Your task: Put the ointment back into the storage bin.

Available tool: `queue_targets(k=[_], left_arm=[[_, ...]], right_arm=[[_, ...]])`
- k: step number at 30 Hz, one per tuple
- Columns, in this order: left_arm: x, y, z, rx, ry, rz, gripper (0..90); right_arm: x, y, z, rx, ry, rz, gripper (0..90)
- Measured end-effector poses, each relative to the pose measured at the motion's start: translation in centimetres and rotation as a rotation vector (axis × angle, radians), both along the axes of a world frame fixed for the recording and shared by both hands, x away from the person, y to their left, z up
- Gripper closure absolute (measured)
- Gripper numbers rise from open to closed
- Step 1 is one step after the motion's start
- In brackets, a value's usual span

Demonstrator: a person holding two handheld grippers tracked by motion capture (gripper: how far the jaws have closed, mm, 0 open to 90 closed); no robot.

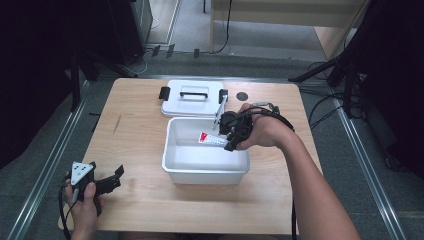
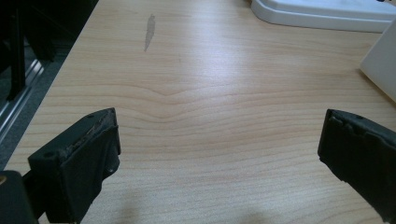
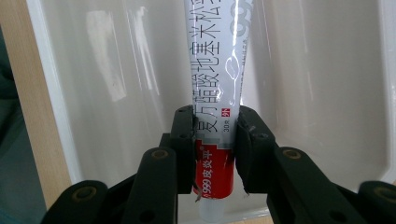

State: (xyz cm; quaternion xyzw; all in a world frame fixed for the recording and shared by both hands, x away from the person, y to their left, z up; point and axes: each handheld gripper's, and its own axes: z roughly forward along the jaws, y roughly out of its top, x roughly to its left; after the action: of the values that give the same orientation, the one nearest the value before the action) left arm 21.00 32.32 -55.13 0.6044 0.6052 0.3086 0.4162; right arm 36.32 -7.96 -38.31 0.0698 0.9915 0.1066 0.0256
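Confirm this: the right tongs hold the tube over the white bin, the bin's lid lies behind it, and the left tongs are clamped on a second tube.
Not quite. The left tongs hold nothing: the left gripper view shows their jaws wide apart over bare table. The rest stands: right tongs grip the tube over the white bin, lid behind it.

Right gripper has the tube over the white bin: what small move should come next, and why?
Probably lower the right gripper a little and open its jaws. They are shut on the tube, which hangs inside the bin; the lid lies off behind it.
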Motion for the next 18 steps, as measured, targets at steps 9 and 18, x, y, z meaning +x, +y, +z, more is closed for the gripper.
queue_targets(k=[9,18], left_arm=[[0.0,0.0,0.0,0.0,-0.003,0.002,0.0],[0.0,0.0,0.0,-0.001,-0.001,0.0,0.0]], right_arm=[[0.0,0.1,-0.7,-0.004,0.009,0.004,72.0],[-0.1,0.4,-1.8,-0.019,0.026,0.01,72.0]])
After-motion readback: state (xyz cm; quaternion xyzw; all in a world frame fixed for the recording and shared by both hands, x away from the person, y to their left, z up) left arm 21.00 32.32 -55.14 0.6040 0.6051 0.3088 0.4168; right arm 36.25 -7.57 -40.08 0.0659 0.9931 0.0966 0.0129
